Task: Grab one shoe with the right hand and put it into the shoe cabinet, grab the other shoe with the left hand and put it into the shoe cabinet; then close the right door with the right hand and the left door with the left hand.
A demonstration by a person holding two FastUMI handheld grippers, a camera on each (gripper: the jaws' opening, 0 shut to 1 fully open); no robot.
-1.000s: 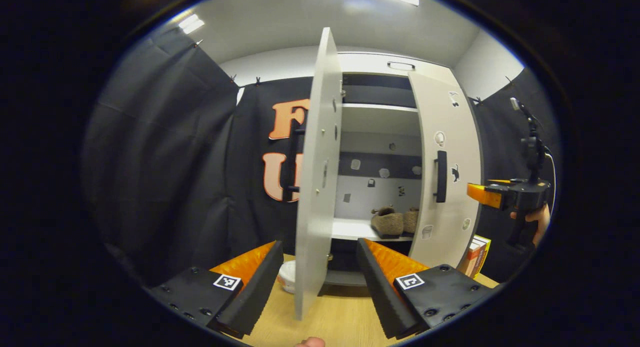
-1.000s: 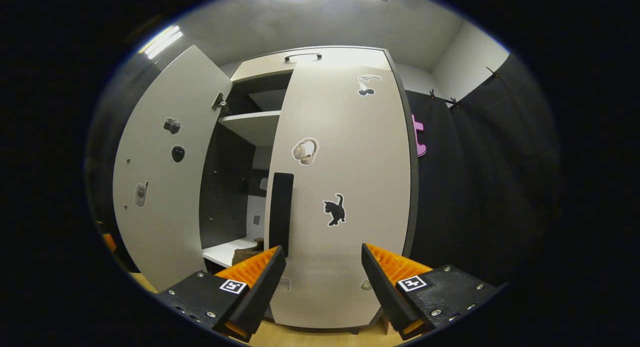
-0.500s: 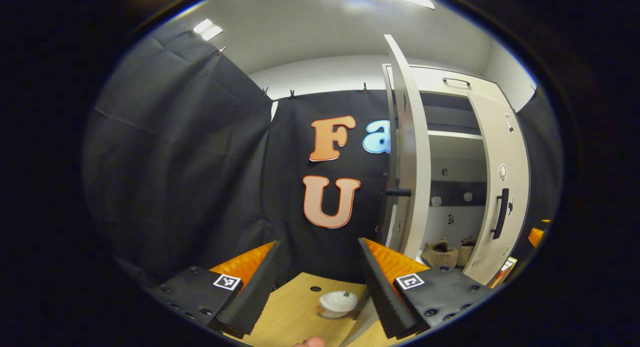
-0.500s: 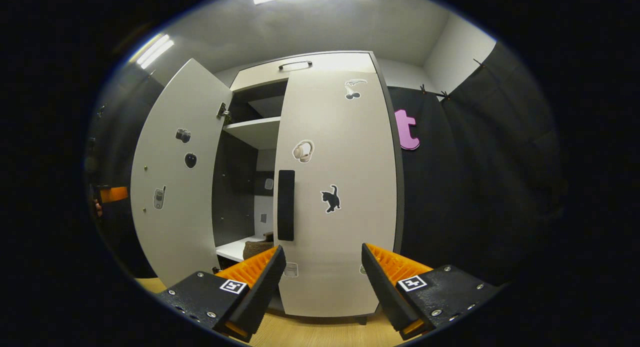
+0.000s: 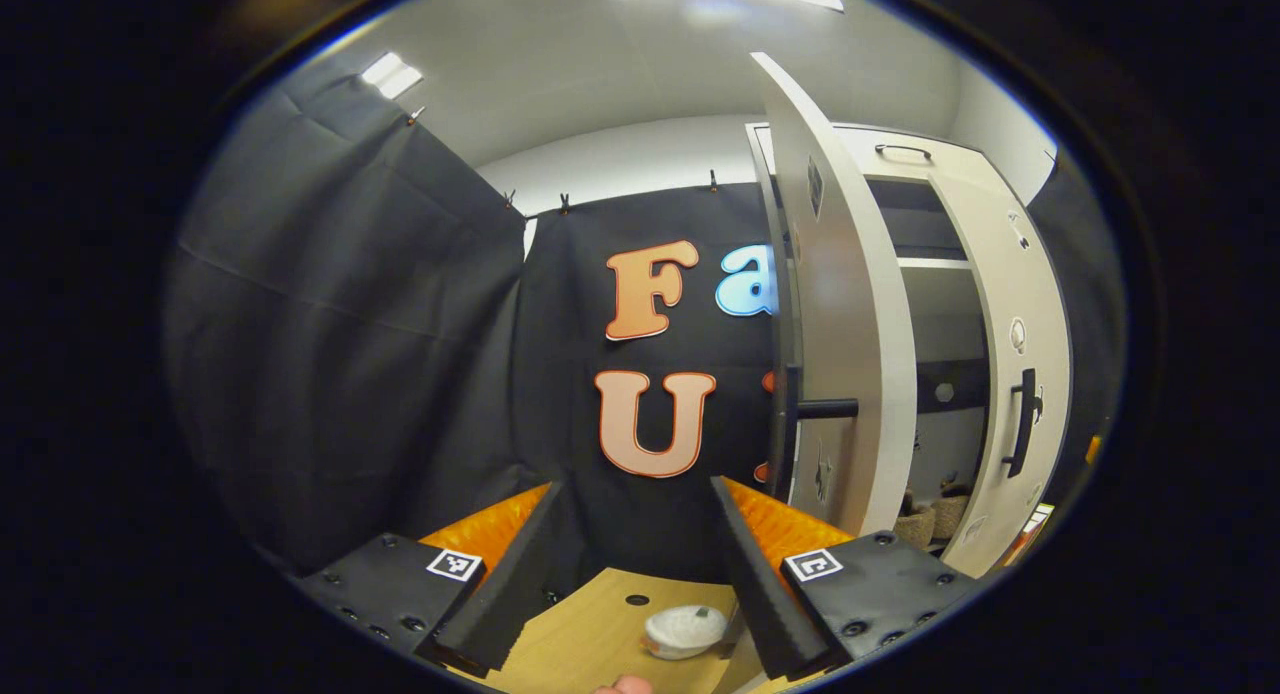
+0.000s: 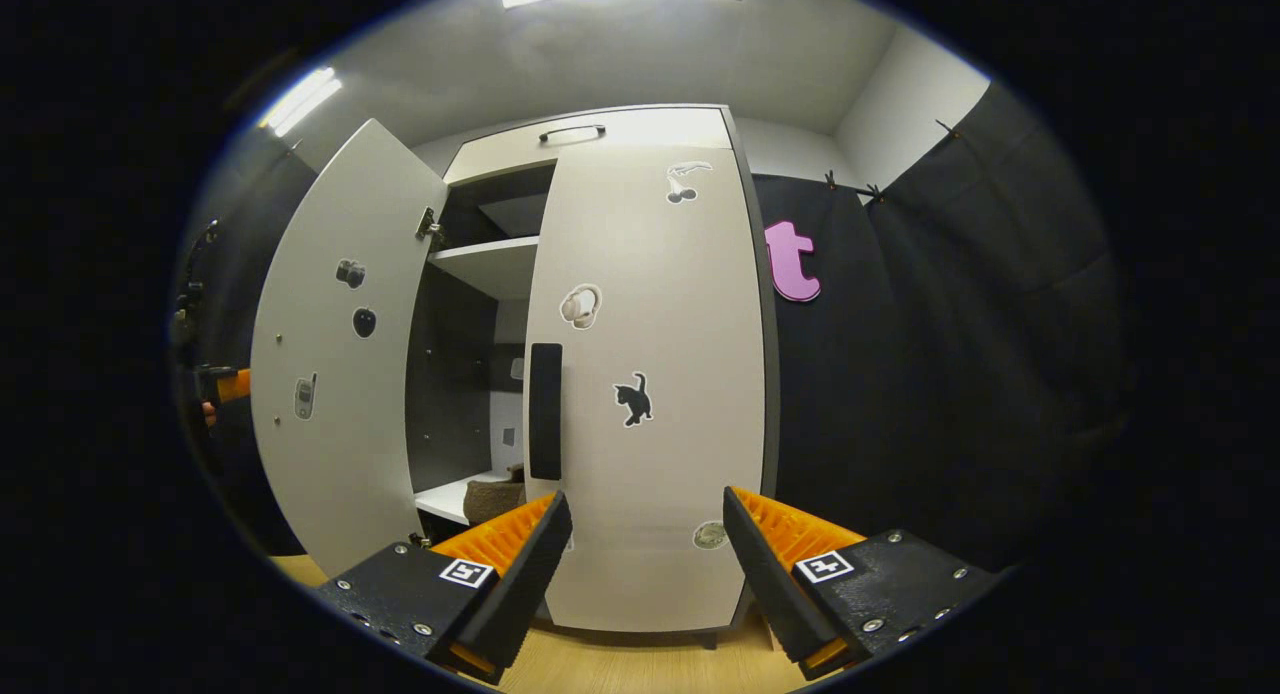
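Observation:
The white shoe cabinet's left door stands open, seen obliquely with its black handle just right of my left gripper, which is open and holds nothing. Both brown shoes sit on the lower shelf inside. The right door looks shut or nearly so. My right gripper is open in front of it, a little way back, below its black handle. One shoe shows through the gap beside the open left door. The left gripper peeks out behind that door.
A white bowl lies on the wooden table left of the cabinet's foot. Black cloth walls close in behind and on both sides. A hole marks the tabletop near the bowl.
My left gripper has swung from the cabinet's opening to the outer side of the left door. My right gripper has backed slightly away from the right door.

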